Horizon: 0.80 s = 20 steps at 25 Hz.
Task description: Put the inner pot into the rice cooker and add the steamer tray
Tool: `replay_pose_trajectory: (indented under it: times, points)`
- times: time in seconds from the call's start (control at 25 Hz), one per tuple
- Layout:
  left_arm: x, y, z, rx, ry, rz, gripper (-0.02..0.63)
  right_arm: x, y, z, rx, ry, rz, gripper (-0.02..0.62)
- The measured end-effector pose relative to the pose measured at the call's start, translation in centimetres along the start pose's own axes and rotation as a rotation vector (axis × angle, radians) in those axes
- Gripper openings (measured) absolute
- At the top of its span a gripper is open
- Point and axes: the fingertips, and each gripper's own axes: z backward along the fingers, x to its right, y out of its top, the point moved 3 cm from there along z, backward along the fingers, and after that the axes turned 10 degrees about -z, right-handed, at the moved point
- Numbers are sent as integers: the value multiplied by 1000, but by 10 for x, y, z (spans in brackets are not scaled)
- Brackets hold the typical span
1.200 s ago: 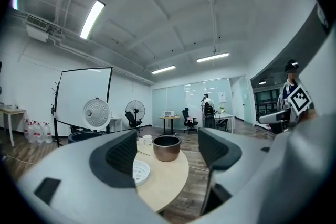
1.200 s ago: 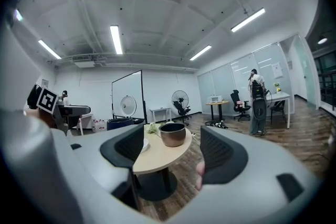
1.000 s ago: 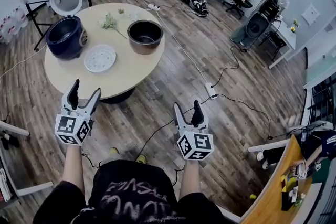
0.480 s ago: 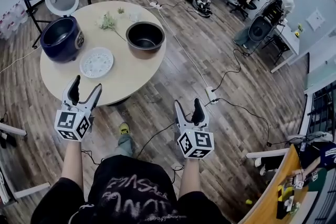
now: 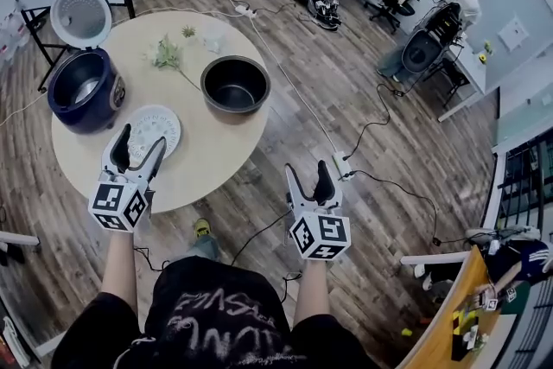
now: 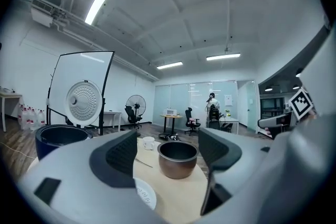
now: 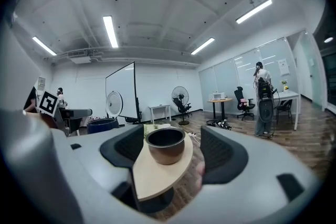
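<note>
Inner pot (image 5: pixel 235 85): standing upright and empty on the round table (image 5: pixel 216 153), toward its right side, well apart from both grippers.

Rice cooker (image 5: pixel 83 91): sitting at the left edge of the table, with its lid (image 5: pixel 80 15) swung up (showing bare metal inside).

Steamer tray (image 5: pixel 153 130): lying flat on the table just beside the cooker, on the side near the person; white and round.

Green sprig (image 5: pixel 167 54): lying on the far part of the table, between the cooker and the pot.

Left gripper (image 5: pixel 138 149): hovering over the near rim of the steamer tray, holding its jaws spread wide, gripping nothing.

Right gripper (image 5: pixel 308 179): hanging off the table, over the wooden floor (image 5: pixel 363 73), jaws also spread wide and empty, facing the pot from a distance.
</note>
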Motion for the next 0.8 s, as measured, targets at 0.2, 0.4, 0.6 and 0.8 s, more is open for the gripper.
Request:
replay_pose_trajectory:
  times: [0.2,0.4,0.6,0.8]
  points:
    - [-33,2,-38,-3,-17,10,360,-9,10,-48,-13,-11,-30,327]
    - [-64,2,-73,-2,-37,26,360,-22,16,-86,-12,-23,-35,327]
    - [-74,-5,-96,-13,-64,44,360,-19,11,-106,-37,-54,-52,327]
    - [-75,-15,-117,-35,-87,60,360,-15,5,-123,-63,-69,-53,327]
